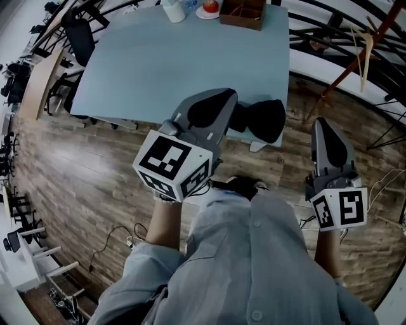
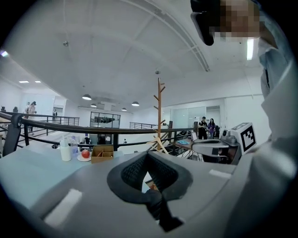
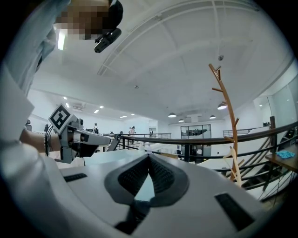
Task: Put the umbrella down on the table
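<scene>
No umbrella shows plainly in any view. My left gripper (image 1: 222, 101) is held level over the near edge of the pale blue table (image 1: 158, 63), its jaws shut with nothing between them (image 2: 148, 156). A black rounded shape (image 1: 263, 119) sits just right of its jaws at the table's edge; I cannot tell what it is. My right gripper (image 1: 325, 126) hangs further right over the wood floor, beside the table. Its pads meet at the tips (image 3: 149, 157) and hold nothing. The left gripper view catches the right gripper (image 2: 219, 148) off to its right.
At the table's far end stand a white bottle (image 1: 174, 9), a plate with a red apple (image 1: 209, 7) and a wooden box (image 1: 244, 13). A wooden coat rack (image 1: 361, 44) rises at the right by a black railing (image 1: 330, 28). Chairs (image 1: 79, 38) stand left of the table.
</scene>
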`<action>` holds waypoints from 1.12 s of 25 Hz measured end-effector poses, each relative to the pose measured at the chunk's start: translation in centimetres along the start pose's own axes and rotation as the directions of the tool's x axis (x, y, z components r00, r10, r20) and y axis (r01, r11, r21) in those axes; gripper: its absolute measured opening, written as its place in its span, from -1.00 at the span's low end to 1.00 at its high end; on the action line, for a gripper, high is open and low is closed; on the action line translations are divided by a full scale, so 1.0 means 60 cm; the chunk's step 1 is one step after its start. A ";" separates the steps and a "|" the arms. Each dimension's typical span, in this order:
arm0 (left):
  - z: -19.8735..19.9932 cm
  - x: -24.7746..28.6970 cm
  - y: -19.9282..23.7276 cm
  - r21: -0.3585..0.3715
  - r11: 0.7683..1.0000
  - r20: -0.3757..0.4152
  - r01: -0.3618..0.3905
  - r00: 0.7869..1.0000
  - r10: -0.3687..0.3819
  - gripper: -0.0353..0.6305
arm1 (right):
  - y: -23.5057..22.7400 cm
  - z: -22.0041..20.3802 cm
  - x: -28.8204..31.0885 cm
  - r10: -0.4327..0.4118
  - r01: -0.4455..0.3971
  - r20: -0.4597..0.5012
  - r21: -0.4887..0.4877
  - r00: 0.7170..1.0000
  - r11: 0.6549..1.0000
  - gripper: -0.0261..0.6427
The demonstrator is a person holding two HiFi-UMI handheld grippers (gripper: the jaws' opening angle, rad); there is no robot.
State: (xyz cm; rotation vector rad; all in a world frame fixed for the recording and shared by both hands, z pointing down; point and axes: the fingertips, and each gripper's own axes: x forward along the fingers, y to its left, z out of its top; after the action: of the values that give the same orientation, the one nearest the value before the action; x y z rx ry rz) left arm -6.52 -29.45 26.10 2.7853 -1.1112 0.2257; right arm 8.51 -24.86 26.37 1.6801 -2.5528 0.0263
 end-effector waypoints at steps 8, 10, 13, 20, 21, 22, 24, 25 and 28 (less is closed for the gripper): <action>-0.007 0.007 -0.005 -0.012 1.000 -0.003 0.010 1.000 -0.010 -0.88 | 0.000 -0.003 0.002 0.000 0.000 -0.012 -0.004 1.000 1.000 -0.92; -0.009 0.007 -0.006 -0.005 1.000 -0.013 0.009 1.000 -0.009 -0.88 | 0.001 -0.003 0.003 0.000 0.000 -0.014 -0.006 1.000 1.000 -0.92; -0.012 0.008 -0.008 0.011 1.000 -0.028 0.010 1.000 -0.009 -0.88 | 0.000 -0.002 0.004 0.001 -0.002 -0.017 -0.007 1.000 1.000 -0.92; -0.018 0.013 -0.011 -0.002 1.000 -0.035 0.022 0.999 -0.022 -0.88 | -0.002 -0.006 0.006 0.002 -0.002 -0.022 -0.005 1.000 1.000 -0.92; -0.018 0.013 -0.011 -0.012 1.000 -0.034 0.027 0.999 -0.028 -0.88 | -0.002 -0.007 0.006 0.001 -0.002 -0.023 -0.004 1.000 1.000 -0.92; -0.019 0.013 -0.011 -0.024 0.999 -0.034 0.030 0.999 -0.031 -0.88 | -0.001 -0.007 0.006 0.001 -0.002 -0.025 -0.004 1.000 1.000 -0.92; -0.023 0.015 -0.008 -0.038 0.999 -0.041 0.028 0.999 -0.030 -0.88 | -0.001 -0.008 0.008 0.003 -0.003 -0.026 -0.003 1.000 1.000 -0.92; -0.025 0.016 -0.007 -0.039 0.999 -0.046 0.026 0.999 -0.028 -0.88 | -0.001 -0.008 0.008 0.004 -0.004 -0.026 -0.003 1.000 1.000 -0.92; -0.030 0.016 -0.006 -0.038 0.999 -0.054 0.026 0.998 -0.028 -0.88 | -0.002 -0.010 0.009 0.004 -0.004 -0.027 -0.003 1.000 1.000 -0.92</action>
State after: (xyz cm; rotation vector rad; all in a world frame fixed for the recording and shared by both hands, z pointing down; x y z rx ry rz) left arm -5.73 -29.53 28.00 2.7423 -1.0543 0.2732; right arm 8.45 -25.34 27.01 1.6618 -2.5353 0.0453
